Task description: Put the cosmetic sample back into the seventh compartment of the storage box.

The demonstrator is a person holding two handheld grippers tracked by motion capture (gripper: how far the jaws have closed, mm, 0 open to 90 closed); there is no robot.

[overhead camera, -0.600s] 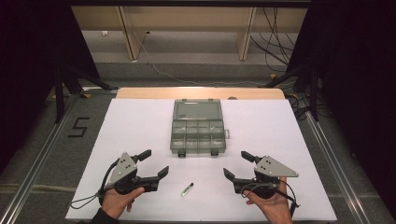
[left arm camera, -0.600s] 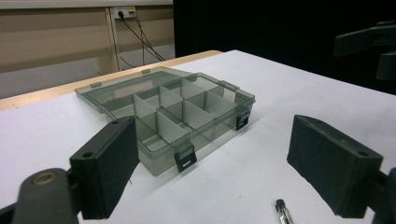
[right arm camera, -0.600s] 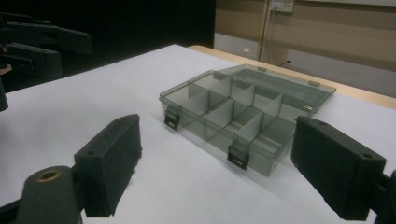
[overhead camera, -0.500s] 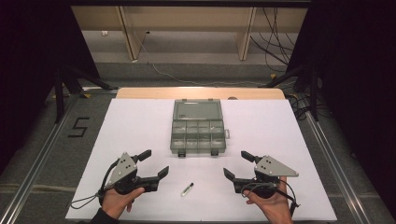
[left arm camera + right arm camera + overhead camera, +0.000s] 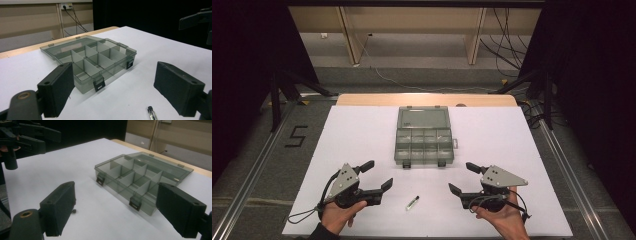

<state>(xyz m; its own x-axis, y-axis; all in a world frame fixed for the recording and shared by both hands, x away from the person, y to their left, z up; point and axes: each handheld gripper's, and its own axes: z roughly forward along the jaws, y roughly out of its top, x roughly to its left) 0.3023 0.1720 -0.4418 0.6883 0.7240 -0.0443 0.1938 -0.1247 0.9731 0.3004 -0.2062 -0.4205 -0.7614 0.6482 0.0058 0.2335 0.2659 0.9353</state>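
At the near edge of the white table (image 5: 362, 130), the left gripper (image 5: 376, 176) and the right gripper (image 5: 463, 178) rest in the person's hands, each with jaws spread wide and nothing between them. A small vial (image 5: 412, 202) lies on the table between them. Farther back sits an open, translucent compartment box (image 5: 422, 141), its lid laid flat behind.

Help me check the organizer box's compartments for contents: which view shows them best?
The left gripper view: the open box sits close, so its dividers and compartment floors show, and they look empty. The right gripper view shows the box nearly as close, partly behind a jaw. In the high view it is small and far.
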